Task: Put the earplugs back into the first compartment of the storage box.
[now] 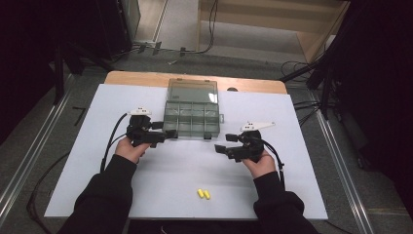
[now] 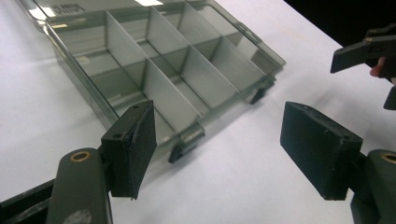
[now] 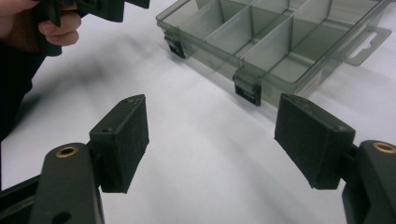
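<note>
Smoky plastic box sits open at the table's far middle, its compartments empty. Both the left gripper and right gripper gape wide, holding nothing. 2 yellow pieces lie untouched near the front edge, so filling has probably not begun.

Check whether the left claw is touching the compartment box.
Cannot tell. In the left gripper view, one pad of the left claw overlaps the front edge of the compartment box, so any gap is hidden; the jaws stand wide open.
</note>
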`<state>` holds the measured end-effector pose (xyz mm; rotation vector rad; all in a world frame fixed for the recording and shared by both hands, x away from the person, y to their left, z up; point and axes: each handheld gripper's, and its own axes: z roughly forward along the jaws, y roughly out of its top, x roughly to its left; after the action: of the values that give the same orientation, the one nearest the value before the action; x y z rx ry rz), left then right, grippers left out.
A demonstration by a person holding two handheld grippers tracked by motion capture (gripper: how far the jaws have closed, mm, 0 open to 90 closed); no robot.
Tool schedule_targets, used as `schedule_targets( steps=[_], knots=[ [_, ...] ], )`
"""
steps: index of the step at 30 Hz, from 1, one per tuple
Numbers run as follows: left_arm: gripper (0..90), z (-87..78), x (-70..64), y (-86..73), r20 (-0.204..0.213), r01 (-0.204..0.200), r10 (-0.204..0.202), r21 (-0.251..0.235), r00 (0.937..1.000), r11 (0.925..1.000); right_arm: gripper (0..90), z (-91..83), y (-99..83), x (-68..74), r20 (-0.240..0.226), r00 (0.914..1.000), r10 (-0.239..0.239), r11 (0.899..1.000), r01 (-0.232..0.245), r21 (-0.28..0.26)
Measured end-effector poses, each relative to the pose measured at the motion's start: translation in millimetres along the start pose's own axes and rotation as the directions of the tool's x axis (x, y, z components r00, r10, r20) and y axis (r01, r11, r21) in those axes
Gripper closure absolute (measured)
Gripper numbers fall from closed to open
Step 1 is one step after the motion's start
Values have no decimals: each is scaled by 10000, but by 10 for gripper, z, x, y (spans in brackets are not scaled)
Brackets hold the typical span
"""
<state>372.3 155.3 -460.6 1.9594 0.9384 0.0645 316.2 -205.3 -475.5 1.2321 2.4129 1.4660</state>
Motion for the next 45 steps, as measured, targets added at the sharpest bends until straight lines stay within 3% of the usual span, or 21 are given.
schedule_targets(
  steps=[7,19,45],
  knots=[
    [267,-75,-96,-117,234,-265,262,128,9994,9996,245,-67,-105,67,-188,9998,101,9999,-100,80],
    [267,-155,-230,-285,595,-552,537,245,9968,9982,244,-33,-265,249,-264,9995,-181,9975,199,672],
    [267,-383,-330,-633,1043,-634,583,468,9928,9969,257,40,-489,539,-714,9950,-704,9869,799,1405]
  ],
)
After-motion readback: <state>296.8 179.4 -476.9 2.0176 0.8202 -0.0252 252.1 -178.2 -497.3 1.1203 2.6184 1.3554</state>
